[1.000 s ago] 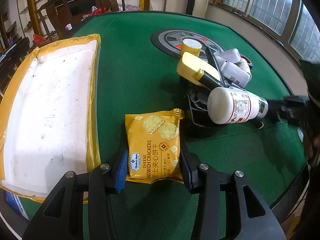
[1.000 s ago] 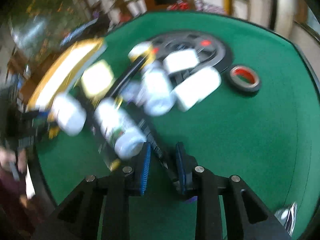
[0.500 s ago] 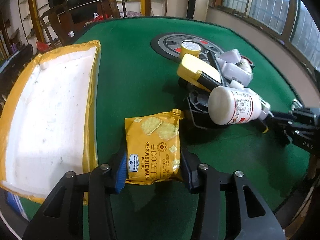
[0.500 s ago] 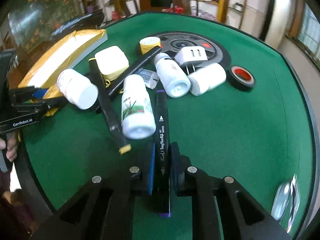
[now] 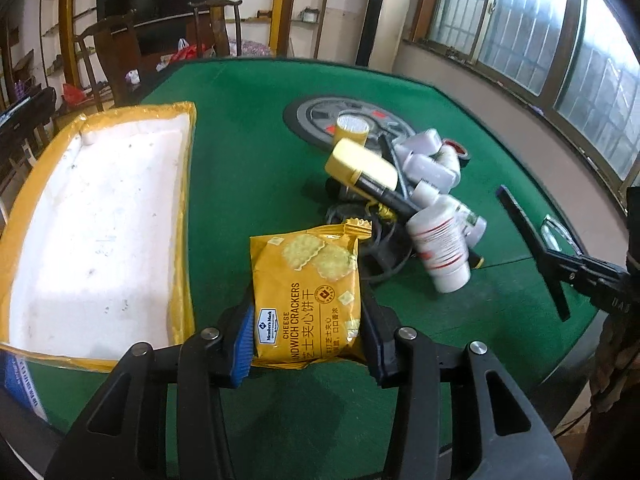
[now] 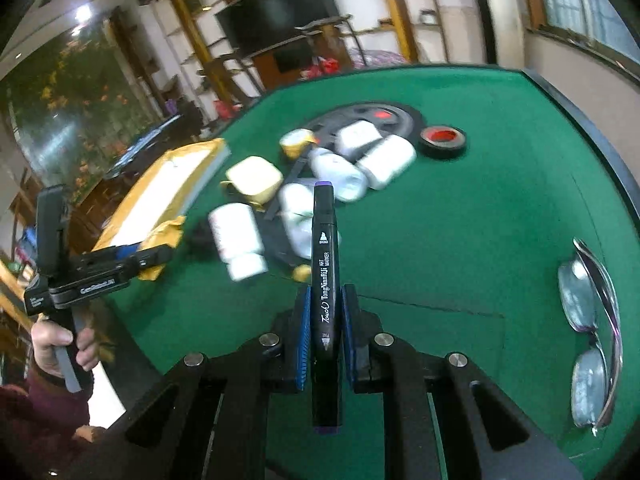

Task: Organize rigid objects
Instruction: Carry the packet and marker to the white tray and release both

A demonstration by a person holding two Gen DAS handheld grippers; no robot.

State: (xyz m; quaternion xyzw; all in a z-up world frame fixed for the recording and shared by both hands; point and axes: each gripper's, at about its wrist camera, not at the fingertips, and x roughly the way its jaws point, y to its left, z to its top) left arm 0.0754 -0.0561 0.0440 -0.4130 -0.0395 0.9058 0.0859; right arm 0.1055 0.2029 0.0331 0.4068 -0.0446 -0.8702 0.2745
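Observation:
My left gripper [image 5: 307, 342] is shut on a yellow cheese cracker packet [image 5: 306, 280], held just above the green felt beside the white foam tray [image 5: 185, 200] with its yellow-taped rim. My right gripper [image 6: 326, 334] is shut on a black art marker [image 6: 326, 248], which sticks out forward, off the table. In the left wrist view that marker [image 5: 528, 240] and the right gripper [image 5: 576, 272] hang at the right. The right wrist view shows the left gripper [image 6: 154, 256] with its packet [image 6: 166, 230] at the left.
A pile lies mid-table: white bottles [image 5: 440, 248], a yellow box [image 5: 360, 164], a yellow tape roll [image 5: 352, 128], another black marker [image 5: 384, 196]. Beyond it are a dark round disc [image 5: 308, 116] and a black tape roll [image 6: 442, 140]. Metal spoons [image 6: 588, 312] lie at the right edge.
The right gripper closed on the marker and lifted it up and back from the pile. The left gripper rose a little with the packet. A white bottle rolled.

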